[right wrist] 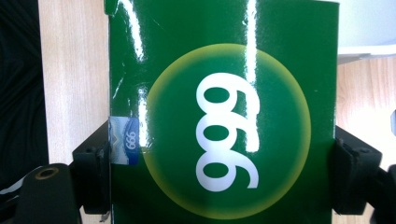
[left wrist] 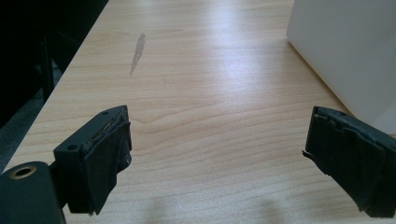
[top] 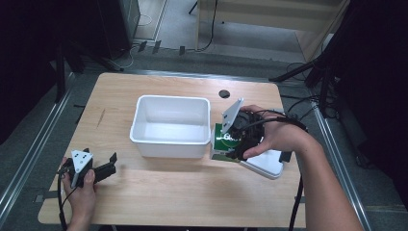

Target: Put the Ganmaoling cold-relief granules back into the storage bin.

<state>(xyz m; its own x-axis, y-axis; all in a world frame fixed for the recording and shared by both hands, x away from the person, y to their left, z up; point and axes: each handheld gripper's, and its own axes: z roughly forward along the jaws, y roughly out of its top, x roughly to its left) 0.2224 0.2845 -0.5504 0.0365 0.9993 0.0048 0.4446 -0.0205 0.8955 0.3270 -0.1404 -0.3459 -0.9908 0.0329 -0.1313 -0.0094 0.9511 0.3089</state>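
While right tongs (right wrist: 219,168) clamp the green box (right wrist: 224,112), pale wood table (top: 192,192) meets grey floor (top: 29,144).

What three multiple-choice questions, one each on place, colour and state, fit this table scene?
1. Where is the green box?
A. inside the tub
B. just right of the tub
C. by the left gripper

2. What colour is the tub?
A. white
B. blue
C. red

3. How is the left gripper?
A. shut on the box
B. shut on nothing
C. open over bare table

Answers: 1 B, the high view shows the box beside the tub's right wall, in the right gripper. 2 A, its walls are white. 3 C, its jaws stand apart with only wood between.
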